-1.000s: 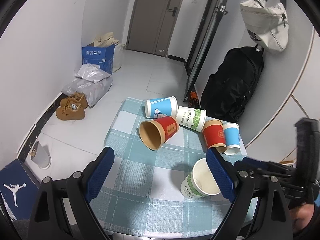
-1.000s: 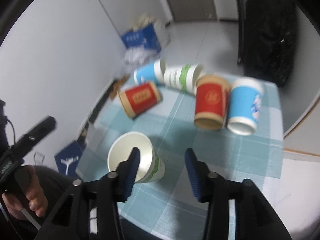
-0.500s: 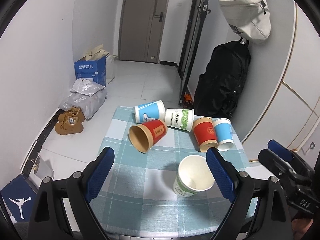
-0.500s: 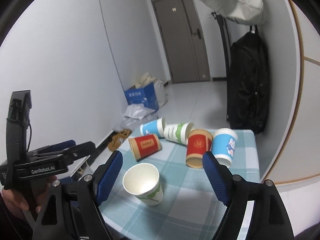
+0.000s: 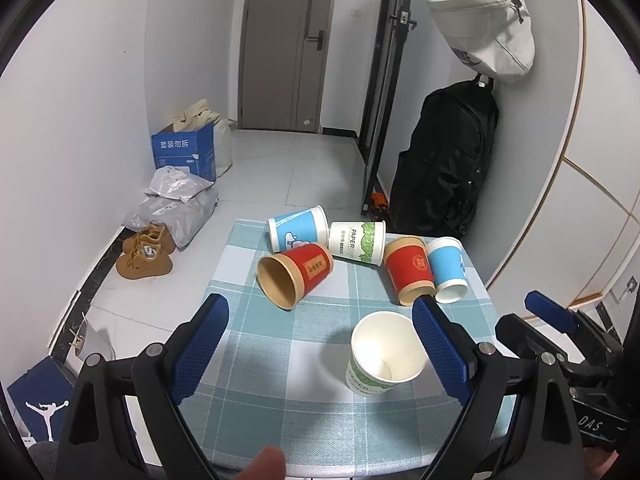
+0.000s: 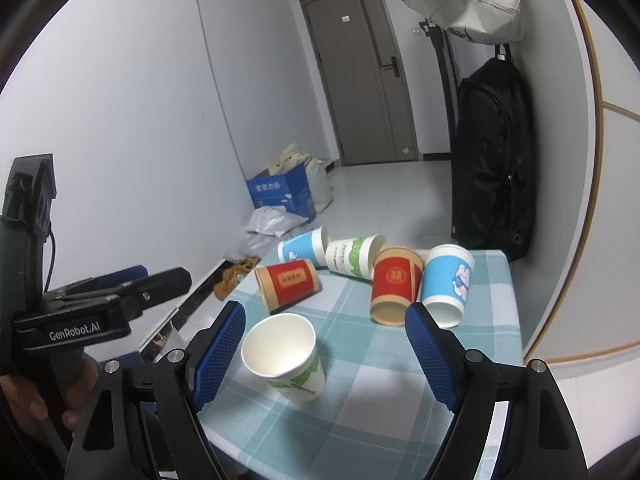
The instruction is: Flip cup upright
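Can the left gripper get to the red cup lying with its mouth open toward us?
Probably yes. The left gripper is open, and only bare tablecloth lies between it and the red cup, whose near side is clear.

**Your rig and hands**

Your left gripper (image 5: pixel 320 350) has matte black arms with silver screws at the joints, and textured blue pads (image 5: pixel 200 346) on its fingers. Your right gripper (image 6: pixel 326 356) matches it: black frame, silver screws, blue ribbed pads (image 6: pixel 430 356). From the right wrist view, the left unit's body carries white "GenRobot.AI" lettering and a thin black cable. Your bare-skinned left hand (image 6: pixel 28 412) grips its handle.
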Demonstrator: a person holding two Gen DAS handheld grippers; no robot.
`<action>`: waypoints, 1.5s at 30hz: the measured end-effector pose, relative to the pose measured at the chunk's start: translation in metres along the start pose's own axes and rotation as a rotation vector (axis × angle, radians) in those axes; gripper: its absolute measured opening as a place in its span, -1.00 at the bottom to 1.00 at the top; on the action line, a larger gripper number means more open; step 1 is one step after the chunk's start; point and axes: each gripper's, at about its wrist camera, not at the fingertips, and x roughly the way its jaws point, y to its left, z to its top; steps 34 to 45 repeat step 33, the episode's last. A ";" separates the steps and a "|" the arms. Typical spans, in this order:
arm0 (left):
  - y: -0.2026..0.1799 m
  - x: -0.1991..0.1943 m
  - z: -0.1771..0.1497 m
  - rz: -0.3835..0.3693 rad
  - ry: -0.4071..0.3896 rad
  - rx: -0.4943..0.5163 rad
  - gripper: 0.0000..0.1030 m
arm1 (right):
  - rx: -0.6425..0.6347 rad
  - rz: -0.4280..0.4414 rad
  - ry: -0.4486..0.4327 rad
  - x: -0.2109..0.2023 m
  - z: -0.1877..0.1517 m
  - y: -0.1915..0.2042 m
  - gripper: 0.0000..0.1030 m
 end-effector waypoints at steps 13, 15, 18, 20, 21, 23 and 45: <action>-0.005 0.002 -0.002 0.011 0.010 0.008 0.76 | 0.010 -0.006 0.002 -0.001 -0.003 -0.002 0.60; -0.004 0.003 -0.002 0.012 0.011 0.007 0.76 | 0.012 -0.007 -0.001 -0.002 -0.003 -0.003 0.60; -0.004 0.003 -0.002 0.012 0.013 0.005 0.76 | 0.017 -0.009 0.002 -0.002 -0.002 -0.003 0.60; -0.004 0.003 -0.002 0.011 0.015 0.008 0.76 | 0.021 -0.009 0.006 -0.002 -0.002 -0.003 0.60; -0.005 0.003 -0.003 0.010 0.013 0.010 0.76 | 0.021 -0.009 0.006 -0.002 -0.002 -0.003 0.60; -0.005 0.003 -0.003 0.009 0.013 0.011 0.76 | 0.020 -0.011 0.003 -0.003 -0.002 -0.004 0.60; -0.001 0.005 -0.002 0.030 0.016 -0.014 0.76 | 0.020 -0.013 0.007 -0.002 -0.003 -0.003 0.60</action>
